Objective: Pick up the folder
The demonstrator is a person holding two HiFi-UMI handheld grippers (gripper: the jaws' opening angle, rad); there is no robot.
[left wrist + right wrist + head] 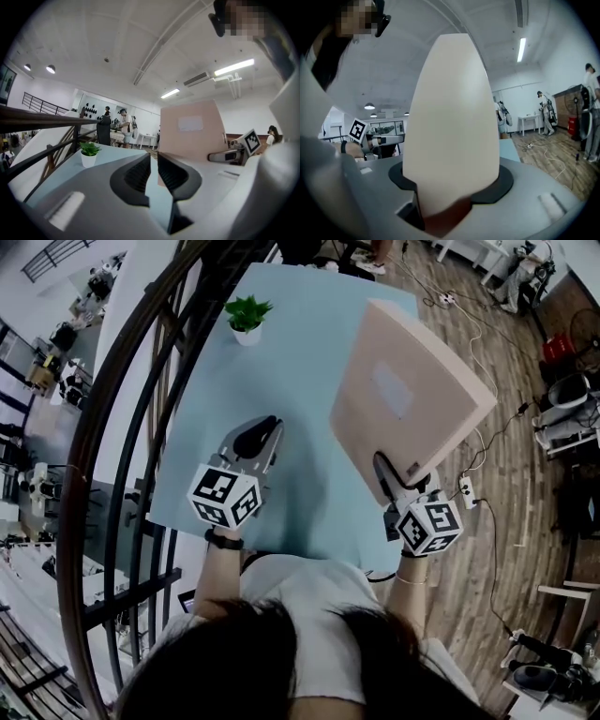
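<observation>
Starting at my left, a dark railing curves along the edge of the pale blue table. Near the far side of the table stands a small white pot with a leafy green plant growing in it. Nothing else is in the pot.

My left tongs hover above the middle of the table, well apart from the pot. They are nearly together, with only a narrow gap between them, and the gap holds nothing; through it I see only the table top.

To the right, the pinkish folder is up off the table, tilted on edge with a pale label on its cover. It is closed, so I cannot tell what it holds. My right tongs stand wide and clamp its near lower corner, one on each face.
</observation>
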